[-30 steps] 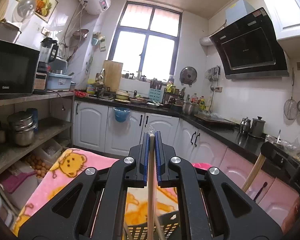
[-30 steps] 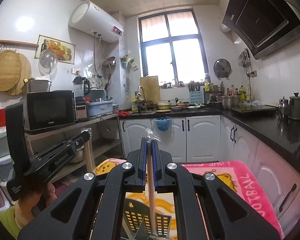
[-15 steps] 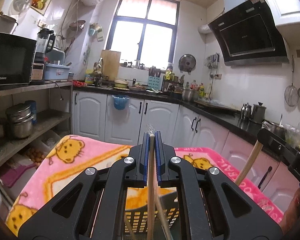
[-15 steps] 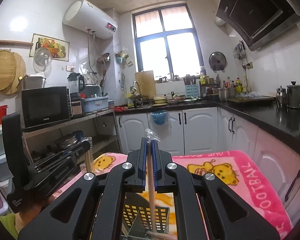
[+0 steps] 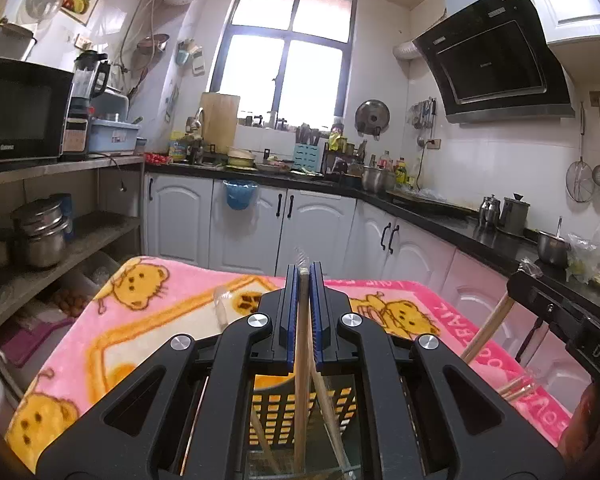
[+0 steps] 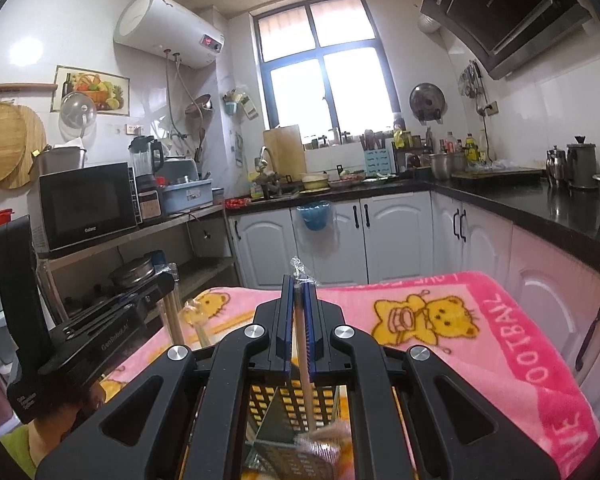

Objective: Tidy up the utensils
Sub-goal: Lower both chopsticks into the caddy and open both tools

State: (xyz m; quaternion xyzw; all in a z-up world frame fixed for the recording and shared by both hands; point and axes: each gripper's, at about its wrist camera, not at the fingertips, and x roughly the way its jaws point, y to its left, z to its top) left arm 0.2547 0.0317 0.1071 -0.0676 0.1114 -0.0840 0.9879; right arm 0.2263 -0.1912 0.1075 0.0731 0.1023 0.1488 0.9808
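Observation:
My left gripper point(image 5: 304, 276) is shut on a wooden utensil handle point(image 5: 301, 392) that hangs down into a black perforated utensil basket point(image 5: 300, 408). Other wooden handles lean inside that basket. My right gripper point(image 6: 299, 286) is shut on another plastic-wrapped wooden utensil point(image 6: 306, 384), whose wrapped head point(image 6: 324, 440) is down in the same basket point(image 6: 296, 404). The right gripper also shows at the right edge of the left wrist view point(image 5: 556, 320), with its handle point(image 5: 486, 330) slanting down. The left gripper shows at the left in the right wrist view point(image 6: 100, 328).
The basket stands on a table covered by a pink bear-print blanket point(image 5: 148, 320). A clear wrapped utensil point(image 5: 220, 308) lies on the blanket beyond the basket. Open shelves with pots point(image 5: 44, 232) are on the left, white cabinets and a black counter point(image 5: 440, 220) behind and right.
Both grippers have sunk lower toward the table and tilted down, with their utensils going deeper into the basket. More of the blanket is in view.

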